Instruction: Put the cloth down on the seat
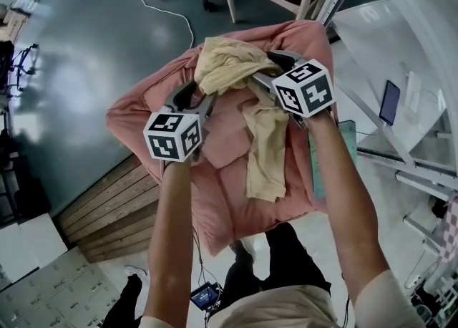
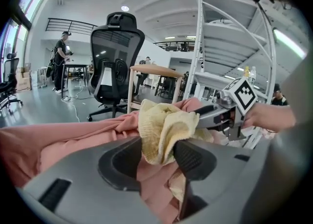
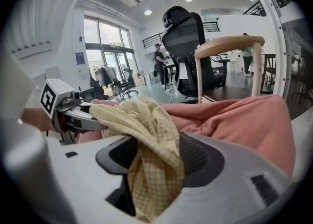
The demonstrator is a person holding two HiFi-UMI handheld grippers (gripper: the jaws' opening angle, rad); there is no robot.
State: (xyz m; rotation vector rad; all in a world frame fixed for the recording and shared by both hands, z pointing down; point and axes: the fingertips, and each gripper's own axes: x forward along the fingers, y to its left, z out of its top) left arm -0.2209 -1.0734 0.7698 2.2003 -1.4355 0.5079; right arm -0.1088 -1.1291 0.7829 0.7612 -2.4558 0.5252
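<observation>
The yellow cloth [image 1: 240, 83] is found on the pink seat [image 1: 147, 115], bunched at the seat's far end, with a tail trailed back toward the person. Its long axis is thus laid from the far edge to the near one. The bunch is met from two sides: the left claw [image 1: 200, 96] is placed at its left, the right claw [image 1: 270, 69] at its right, over the start of the tail.

Both claws are released. In each gripper view the jaws are seen spread wide, with folds of cloth lying loosely between them rather than being pinched. A pull straight back from the bunch is judged to be what the coming move turns on, since a fold may be dragged by a pad.

The cloth is soft and thin, finely checked, heavily crumpled. The seat is padded, wrinkled fabric, yielding under the load.
</observation>
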